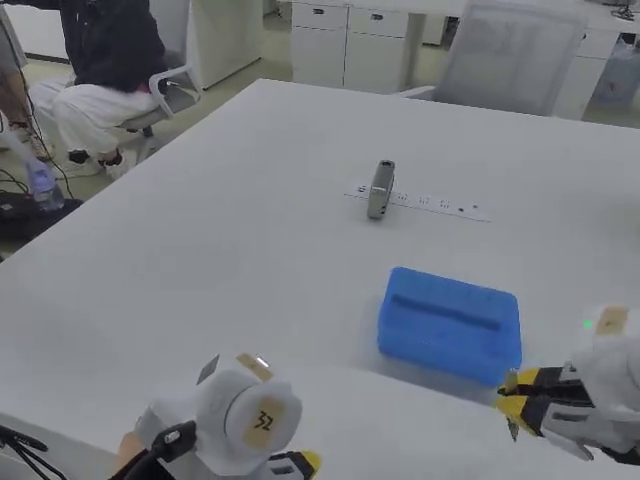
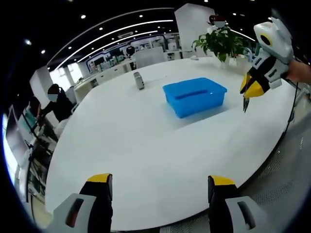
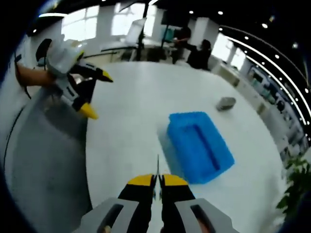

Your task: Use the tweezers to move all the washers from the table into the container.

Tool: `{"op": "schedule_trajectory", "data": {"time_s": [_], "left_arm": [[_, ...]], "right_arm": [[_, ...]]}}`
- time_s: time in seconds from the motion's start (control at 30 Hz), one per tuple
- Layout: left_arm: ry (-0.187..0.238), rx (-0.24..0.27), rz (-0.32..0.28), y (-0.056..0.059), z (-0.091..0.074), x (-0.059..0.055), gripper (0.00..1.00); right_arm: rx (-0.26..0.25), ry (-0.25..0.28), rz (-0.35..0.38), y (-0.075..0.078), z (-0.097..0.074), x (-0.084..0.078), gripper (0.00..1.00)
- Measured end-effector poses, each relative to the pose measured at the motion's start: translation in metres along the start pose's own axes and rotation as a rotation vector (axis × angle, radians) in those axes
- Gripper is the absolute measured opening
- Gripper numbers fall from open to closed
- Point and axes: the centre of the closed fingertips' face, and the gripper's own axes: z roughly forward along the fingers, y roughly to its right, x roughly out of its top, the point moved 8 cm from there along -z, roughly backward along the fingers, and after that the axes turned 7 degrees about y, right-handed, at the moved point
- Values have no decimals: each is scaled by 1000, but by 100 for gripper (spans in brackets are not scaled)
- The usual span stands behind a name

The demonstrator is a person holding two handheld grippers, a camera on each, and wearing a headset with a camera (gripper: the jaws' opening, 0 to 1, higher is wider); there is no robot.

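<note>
Setting: open-plan office, with cabinets and chairs at the back. A person (image 1: 100, 60) sits far beyond the container, off the far-left corner of the desk.
Desk (image 1: 250, 250): broad, white and smooth.
Container (image 1: 440, 358): blue rectangular tub resting flat on the desk. Every place in this entry is given relative to it.
Grey device (image 1: 380, 188): lies on the desk beyond the container and well apart from it, at the left end of a socket strip (image 1: 430, 203).
Right claw (image 3: 157, 180): just beside the container's near right corner. It is clenched on the tweezers (image 3: 158, 165), whose thin tips project forward from between the jaws.
Left claw (image 2: 160, 180): on the near side of the container, off to its left and well apart. It is released, with the jaws spread wide and nothing between them.
Washers: too small to make out against the white surface, so their place relative to the container cannot be told.
Step in hand (judged): locating a first washer with the tweezers.
Method (advised): bring the tips down low and slanted, then pinch the washer by its rim or through its hole. Keep a steady squeeze, lift it over the container wall and let go inside. The left claw may steady the container.
</note>
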Motion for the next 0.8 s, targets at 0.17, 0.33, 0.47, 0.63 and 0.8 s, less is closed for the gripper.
{"op": "schedule_trajectory", "data": {"time_s": [0.17,0.33,0.47,0.63,0.8], "left_arm": [[-9,-2,4,0,1,-1,82],[-12,2,1,-1,1,-1,81],[-12,10,-3,-2,1,-1,80],[-15,12,0,-2,2,-2,80],[-23,9,2,-2,2,-2,80]], "right_arm": [[45,-24,-75,-5,23,5,2],[88,7,-56,-5,43,9,2],[128,3,-91,-9,57,8,2],[153,-24,-126,-16,70,1,2],[166,-24,-91,-18,75,-7,4]]}}
